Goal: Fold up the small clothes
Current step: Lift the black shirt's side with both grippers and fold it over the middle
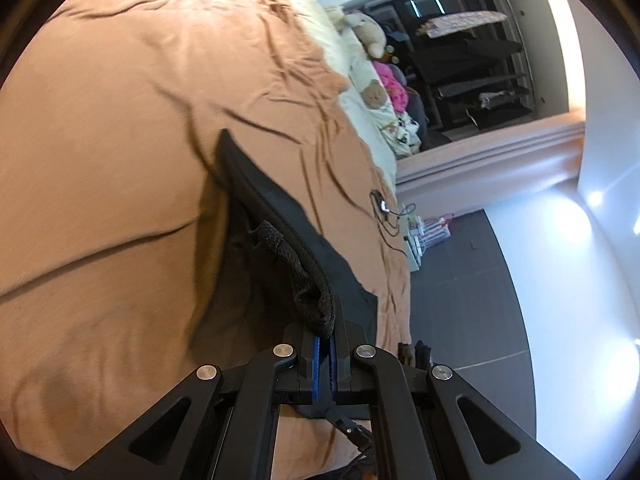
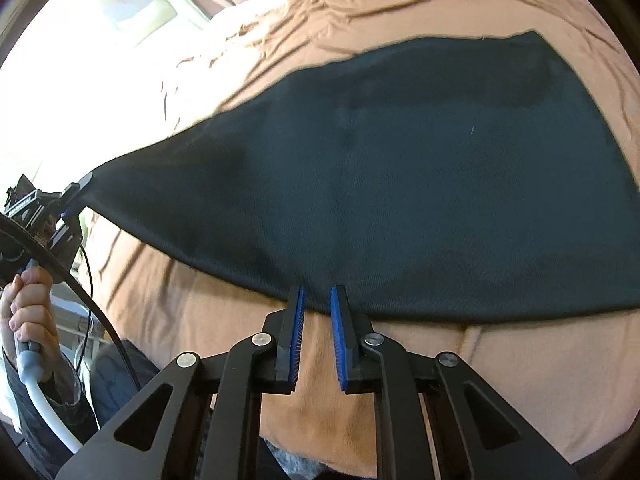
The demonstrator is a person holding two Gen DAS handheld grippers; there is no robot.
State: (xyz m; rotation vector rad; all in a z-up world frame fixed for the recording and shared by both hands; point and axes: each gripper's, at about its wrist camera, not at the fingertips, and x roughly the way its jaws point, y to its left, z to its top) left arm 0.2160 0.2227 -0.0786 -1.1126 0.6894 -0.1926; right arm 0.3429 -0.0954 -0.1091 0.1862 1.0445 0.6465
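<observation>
A black garment (image 2: 400,184) lies spread on the orange-brown bed sheet (image 2: 460,380). My left gripper (image 1: 326,334) is shut on a bunched corner of the black garment (image 1: 280,216) and lifts that edge off the sheet. It also shows in the right wrist view (image 2: 74,200) at the far left, pulling the corner taut. My right gripper (image 2: 317,300) is open, its blue-padded fingers at the garment's near edge, with nothing held between them.
The bed sheet (image 1: 120,120) is wrinkled. Pillows and a teddy bear (image 1: 366,30) lie at the bed's head. A small black cable (image 1: 384,208) lies near the bed's edge. Dark floor (image 1: 460,280) and a dark shelving unit (image 1: 480,60) lie beyond.
</observation>
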